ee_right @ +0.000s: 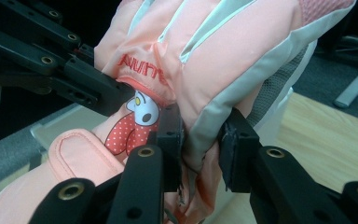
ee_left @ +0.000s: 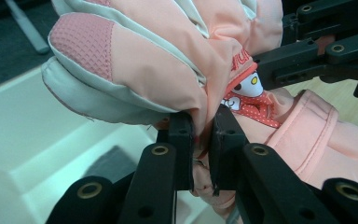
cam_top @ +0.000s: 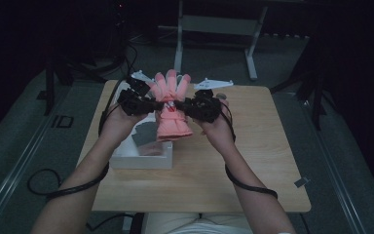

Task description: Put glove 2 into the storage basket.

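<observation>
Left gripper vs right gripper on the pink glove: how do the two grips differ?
The left gripper pinches a thin fold of the pink glove, jaws nearly together; the right gripper holds a thicker pink-and-grey edge, jaws standing wider apart. In the high view the left gripper grips the glove's left side above the white box, the right gripper its right side over the wooden table. Both are shut on the glove at mid-length, holding it off the table.

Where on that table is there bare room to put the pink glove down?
The table's right half, right of the white box, is bare wood, as is the near strip in front. The left side is crowded by the box, with the glove held above its edge.
</observation>
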`<state>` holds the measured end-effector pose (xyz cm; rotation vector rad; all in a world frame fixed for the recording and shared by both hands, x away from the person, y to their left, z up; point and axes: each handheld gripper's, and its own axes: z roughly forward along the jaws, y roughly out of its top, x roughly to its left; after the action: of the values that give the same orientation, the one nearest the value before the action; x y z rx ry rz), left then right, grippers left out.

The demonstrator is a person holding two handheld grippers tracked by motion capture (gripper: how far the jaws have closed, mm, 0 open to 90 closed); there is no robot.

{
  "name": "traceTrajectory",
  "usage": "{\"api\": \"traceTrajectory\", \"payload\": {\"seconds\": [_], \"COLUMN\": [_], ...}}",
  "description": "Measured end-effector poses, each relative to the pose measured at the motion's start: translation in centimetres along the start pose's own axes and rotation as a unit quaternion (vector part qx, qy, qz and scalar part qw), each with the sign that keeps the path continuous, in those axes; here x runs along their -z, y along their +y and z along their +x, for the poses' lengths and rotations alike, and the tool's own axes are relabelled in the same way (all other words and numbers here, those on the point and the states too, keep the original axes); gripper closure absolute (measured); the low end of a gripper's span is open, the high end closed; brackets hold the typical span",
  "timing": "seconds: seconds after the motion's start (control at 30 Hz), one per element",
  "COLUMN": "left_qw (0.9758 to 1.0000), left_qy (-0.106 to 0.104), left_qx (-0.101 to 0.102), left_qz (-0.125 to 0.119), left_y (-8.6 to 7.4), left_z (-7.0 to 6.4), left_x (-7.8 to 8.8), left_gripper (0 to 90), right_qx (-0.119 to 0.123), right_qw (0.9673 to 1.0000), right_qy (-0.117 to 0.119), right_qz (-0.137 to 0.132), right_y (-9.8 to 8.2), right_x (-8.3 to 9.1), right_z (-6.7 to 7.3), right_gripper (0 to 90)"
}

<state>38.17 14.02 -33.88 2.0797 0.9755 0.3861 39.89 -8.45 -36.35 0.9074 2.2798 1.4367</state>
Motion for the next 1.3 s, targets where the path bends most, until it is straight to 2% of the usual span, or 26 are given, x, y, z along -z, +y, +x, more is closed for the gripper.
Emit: {"api": "traceTrajectory", "payload": {"seconds": [0.1,0.13,0.17,0.27,0.3,0.33,0.37,0.5,0.57,0.8,0.93,1.13,1.3], "left_qw": [0.9999,0.9999,0.9997,0.9995,0.9993,0.9993,0.9992,0.9991,0.9993,0.9991,0.9985,0.9975,0.9963], "left_qy": [0.011,0.011,0.018,0.025,0.028,0.028,0.03,0.032,0.025,0.008,-0.001,-0.012,-0.007], "left_qx": [-0.001,-0.001,0.003,0.006,0.008,0.008,0.01,0.012,0.014,0.02,0.033,0.043,0.043], "left_qz": [0.008,0.008,0.014,0.02,0.023,0.023,0.025,0.026,0.025,0.037,0.045,0.055,0.074], "left_y": [-0.1,-0.1,-0.3,-0.6,-0.8,-0.8,-1.1,-1.6,-2.2,-4.3,-5.2,-6.3,-6.7], "left_z": [1.2,1.2,1.9,2.6,3.4,3.4,4.2,5.1,5.9,7.5,8.1,8.3,8.2], "left_x": [1.0,1.0,1.6,2.0,2.4,2.4,2.8,3.0,3.0,1.5,0.1,-1.9,-3.0], "left_gripper": [80.9,80.9,80.9,80.9,80.9,80.9,80.9,80.9,80.8,80.8,80.8,80.8,80.8], "right_qx": [0.002,0.002,0.004,0.007,0.007,0.007,0.005,-0.001,-0.008,-0.015,-0.018,-0.02,-0.012], "right_qw": [1.0,1.0,1.0,1.0,0.9999,0.9999,0.9999,0.9999,0.9999,0.9994,0.9988,0.9976,0.9961], "right_qy": [0.005,0.005,0.007,0.007,0.009,0.009,0.011,0.013,0.015,0.017,0.014,0.005,0.001], "right_qz": [-0.002,-0.002,0.002,0.003,0.004,0.004,0.003,0.002,0.002,0.026,0.043,0.066,0.088], "right_y": [1.0,1.0,1.3,1.7,2.0,2.0,2.3,2.5,2.4,1.1,0.2,-1.2,-2.0], "right_x": [-1.1,-1.1,-1.9,-2.8,-3.8,-3.8,-4.5,-5.5,-6.4,-8.6,-9.6,-10.5,-11.1], "right_z": [0.8,0.8,1.3,1.9,2.5,2.5,2.9,3.4,3.8,4.1,3.8,3.2,3.0], "right_gripper": [72.2,72.2,72.3,72.4,72.4,72.4,72.4,72.4,72.4,72.4,72.4,72.4,72.7]}}
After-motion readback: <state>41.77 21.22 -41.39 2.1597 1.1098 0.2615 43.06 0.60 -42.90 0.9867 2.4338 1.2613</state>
